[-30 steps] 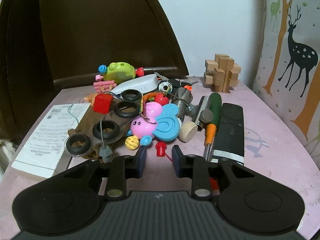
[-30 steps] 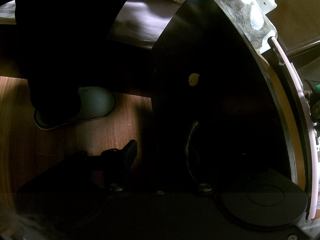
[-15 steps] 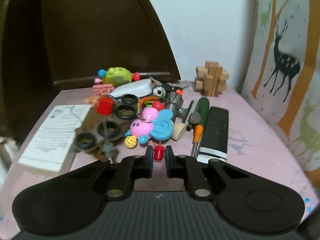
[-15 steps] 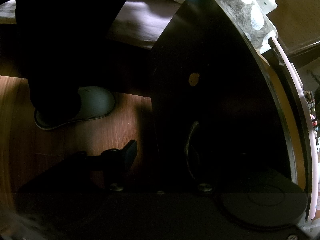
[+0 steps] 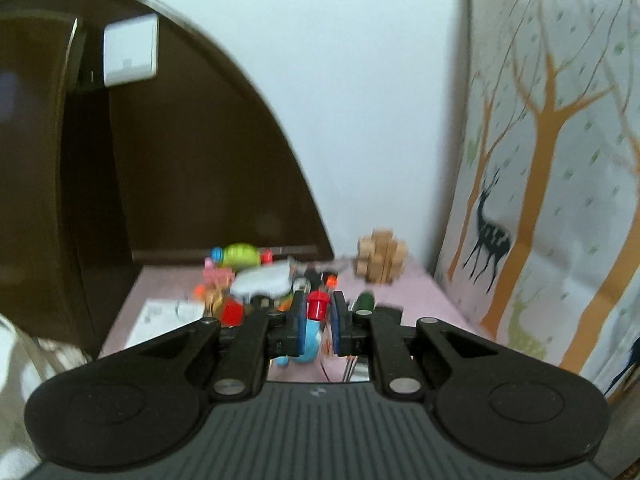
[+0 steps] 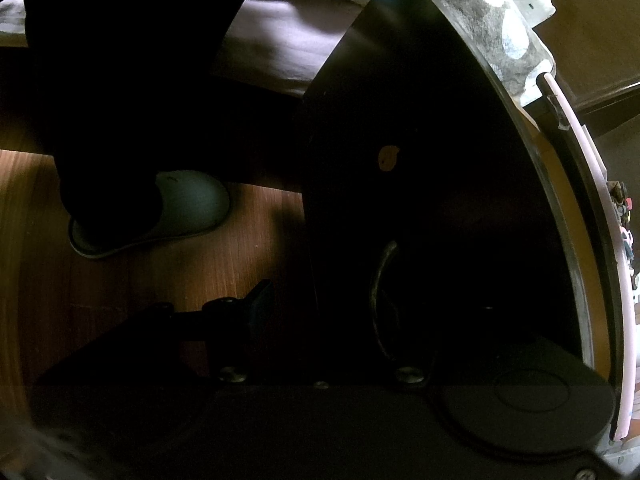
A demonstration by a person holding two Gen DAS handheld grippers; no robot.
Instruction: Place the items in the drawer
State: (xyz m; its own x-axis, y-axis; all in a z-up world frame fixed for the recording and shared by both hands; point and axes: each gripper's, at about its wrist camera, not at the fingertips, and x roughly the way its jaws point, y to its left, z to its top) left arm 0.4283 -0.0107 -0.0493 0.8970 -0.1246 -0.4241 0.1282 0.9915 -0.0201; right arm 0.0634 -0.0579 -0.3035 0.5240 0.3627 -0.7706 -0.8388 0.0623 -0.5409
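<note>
Left view: my left tongs (image 5: pixel 317 322) pinch a red peg (image 5: pixel 317 305) above the cluttered pink table (image 5: pixel 420 300).
Right view: my right tongs (image 6: pixel 320 312), gap unreadable, by a dark drawer front (image 6: pixel 420 200), its handle (image 6: pixel 380 300).

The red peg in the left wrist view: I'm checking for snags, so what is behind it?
Behind the red peg, blurred: blue toy, white case and wooden puzzle on the pink table. The fingers cover the rest.

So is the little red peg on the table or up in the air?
In the air: the left tool pinches the red peg above the toy pile.
</note>
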